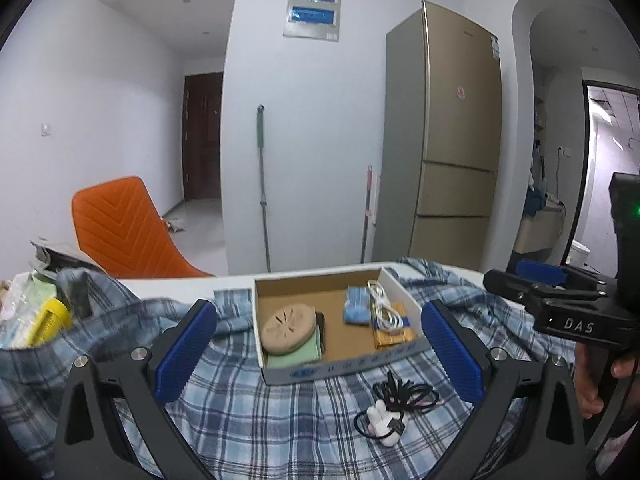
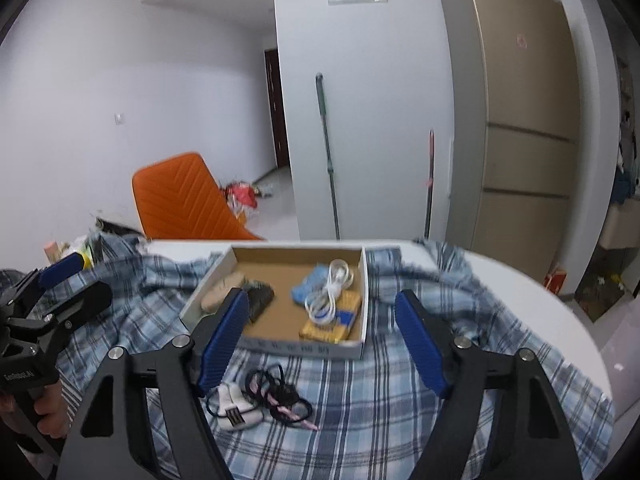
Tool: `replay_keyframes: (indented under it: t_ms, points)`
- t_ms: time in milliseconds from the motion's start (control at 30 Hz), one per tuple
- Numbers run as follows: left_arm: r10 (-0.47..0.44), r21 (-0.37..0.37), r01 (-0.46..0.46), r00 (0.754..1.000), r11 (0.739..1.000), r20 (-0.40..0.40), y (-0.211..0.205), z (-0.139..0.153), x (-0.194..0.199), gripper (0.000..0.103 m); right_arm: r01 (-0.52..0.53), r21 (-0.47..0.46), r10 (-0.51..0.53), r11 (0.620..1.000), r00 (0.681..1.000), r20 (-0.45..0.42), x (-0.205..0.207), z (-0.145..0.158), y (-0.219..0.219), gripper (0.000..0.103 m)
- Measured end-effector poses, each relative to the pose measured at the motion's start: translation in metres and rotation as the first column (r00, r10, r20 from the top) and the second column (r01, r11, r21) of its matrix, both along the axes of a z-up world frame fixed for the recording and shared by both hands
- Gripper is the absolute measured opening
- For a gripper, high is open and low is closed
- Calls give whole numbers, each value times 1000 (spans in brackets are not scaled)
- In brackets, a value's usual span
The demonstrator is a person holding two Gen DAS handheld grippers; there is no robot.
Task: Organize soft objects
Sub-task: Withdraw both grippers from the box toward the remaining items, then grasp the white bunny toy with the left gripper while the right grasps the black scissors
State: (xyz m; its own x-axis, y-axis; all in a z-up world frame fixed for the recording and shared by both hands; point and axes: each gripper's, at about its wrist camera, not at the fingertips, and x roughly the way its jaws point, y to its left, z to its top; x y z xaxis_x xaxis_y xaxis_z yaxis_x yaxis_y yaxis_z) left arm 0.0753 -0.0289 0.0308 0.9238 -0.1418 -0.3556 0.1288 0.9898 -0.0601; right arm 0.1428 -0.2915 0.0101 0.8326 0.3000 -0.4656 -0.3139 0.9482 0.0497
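Observation:
A shallow cardboard box (image 1: 276,372) (image 2: 360,280) sits on a blue plaid cloth (image 1: 248,420) (image 2: 360,408). It holds a round tan sponge (image 1: 287,328) on a green cloth (image 1: 296,356), a blue pack (image 1: 357,306) (image 2: 310,286), a coiled white cable (image 1: 384,308) (image 2: 330,292) and a yellow packet (image 1: 394,334) (image 2: 326,330). In front of the box lie black hair ties (image 1: 404,394) (image 2: 276,394) and a white bunny clip (image 1: 382,422) (image 2: 234,406). My left gripper (image 1: 320,356) is open and empty above them. My right gripper (image 2: 320,344) is open and empty too.
An orange chair (image 1: 124,228) (image 2: 184,200) stands behind the table. Plastic bags and a yellow object (image 1: 48,320) pile at the left. A mop (image 1: 262,184) leans on the wall beside a gold fridge (image 1: 452,136). The white table edge (image 2: 540,292) curves at the right.

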Motion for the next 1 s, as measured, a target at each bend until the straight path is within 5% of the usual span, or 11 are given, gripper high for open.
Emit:
replay_keyframes:
  t_ms: [267, 600, 1000]
  points:
    - [-16, 21, 18, 995, 1000, -96, -2, -50, 23, 103, -28, -14, 26, 1000, 993, -114, 15, -44, 5, 74]
    - [-25, 34, 30, 989, 999, -148, -7, -66, 32, 103, -81, -23, 74, 996, 973, -220, 26, -68, 14, 73]
    - [1, -11, -4, 982, 1000, -187, 3, -70, 39, 103, -219, -110, 152, 970, 889, -432, 44, -105, 53, 44]
